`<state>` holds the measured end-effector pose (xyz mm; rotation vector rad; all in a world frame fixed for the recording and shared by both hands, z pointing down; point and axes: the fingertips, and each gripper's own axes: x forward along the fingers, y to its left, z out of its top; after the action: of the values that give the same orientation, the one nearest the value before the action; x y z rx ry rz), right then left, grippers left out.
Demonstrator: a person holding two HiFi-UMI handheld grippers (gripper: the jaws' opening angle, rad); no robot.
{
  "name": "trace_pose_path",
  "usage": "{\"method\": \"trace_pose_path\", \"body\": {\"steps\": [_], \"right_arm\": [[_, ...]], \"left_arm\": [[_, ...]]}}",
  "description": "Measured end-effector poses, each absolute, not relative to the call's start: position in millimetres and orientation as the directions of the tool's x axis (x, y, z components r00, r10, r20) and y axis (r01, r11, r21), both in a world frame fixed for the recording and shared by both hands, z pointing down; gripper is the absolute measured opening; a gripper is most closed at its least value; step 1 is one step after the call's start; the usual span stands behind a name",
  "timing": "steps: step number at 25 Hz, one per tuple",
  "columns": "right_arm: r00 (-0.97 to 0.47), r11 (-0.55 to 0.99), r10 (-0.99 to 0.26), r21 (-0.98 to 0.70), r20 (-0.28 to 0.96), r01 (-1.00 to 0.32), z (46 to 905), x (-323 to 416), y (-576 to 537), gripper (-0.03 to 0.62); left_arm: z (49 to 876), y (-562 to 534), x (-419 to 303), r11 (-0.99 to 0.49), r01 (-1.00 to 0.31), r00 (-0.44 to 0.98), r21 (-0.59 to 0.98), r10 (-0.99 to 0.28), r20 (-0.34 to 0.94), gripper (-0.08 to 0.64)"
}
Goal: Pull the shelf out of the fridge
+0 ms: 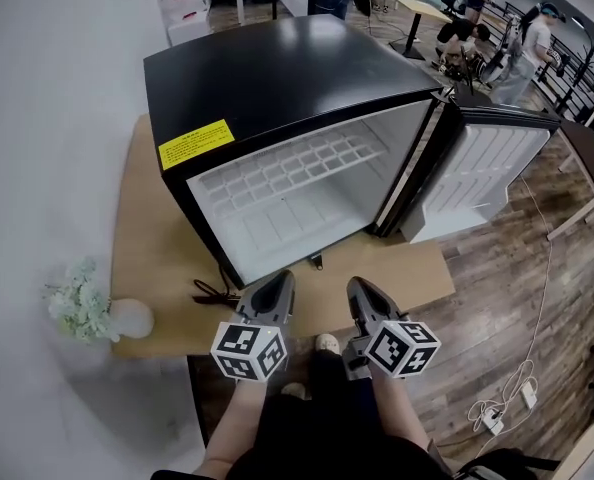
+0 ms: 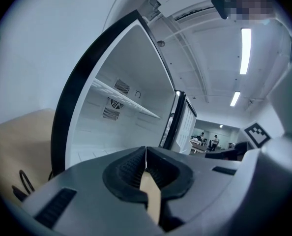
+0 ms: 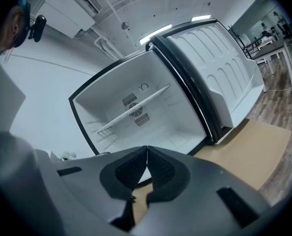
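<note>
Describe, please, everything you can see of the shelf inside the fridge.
The shelf is a thin white grid of rectangular cells, plastic or coated wire by its look. It sits level about halfway up the open black fridge, pushed in, spanning from side wall to side wall. Nothing lies on it, and only the walls appear to touch it.

White wall (image 1: 37, 118), wood-plank floor (image 1: 517, 318), 2 ceiling strip lights (image 2: 245, 50), perhaps desks (image 1: 417, 8) beyond
</note>
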<state>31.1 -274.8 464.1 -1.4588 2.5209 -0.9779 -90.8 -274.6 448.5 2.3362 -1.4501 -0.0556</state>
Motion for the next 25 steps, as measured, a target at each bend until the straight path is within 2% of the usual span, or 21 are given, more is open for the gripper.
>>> {"method": "trace_pose_path", "body": {"steps": [15,25], "right_arm": [[-0.638,0.399,-0.751,-0.653,0.170,-0.644,443.3,33.5,-344.6,-0.008],[-0.700,0.440,-0.714,-0.763,0.023,-0.474,411.3,21.7,-385.3,-0.006]], "left_arm": [[432.9,-323.6,-90.0,-0.313,-0.788,0.401,0.531,-0.915,0.056,0.008],[400.6,-338.8,-103.9,-0.270,-0.657,0.285,0.704,-0.953,-0.101,0.008]]}}
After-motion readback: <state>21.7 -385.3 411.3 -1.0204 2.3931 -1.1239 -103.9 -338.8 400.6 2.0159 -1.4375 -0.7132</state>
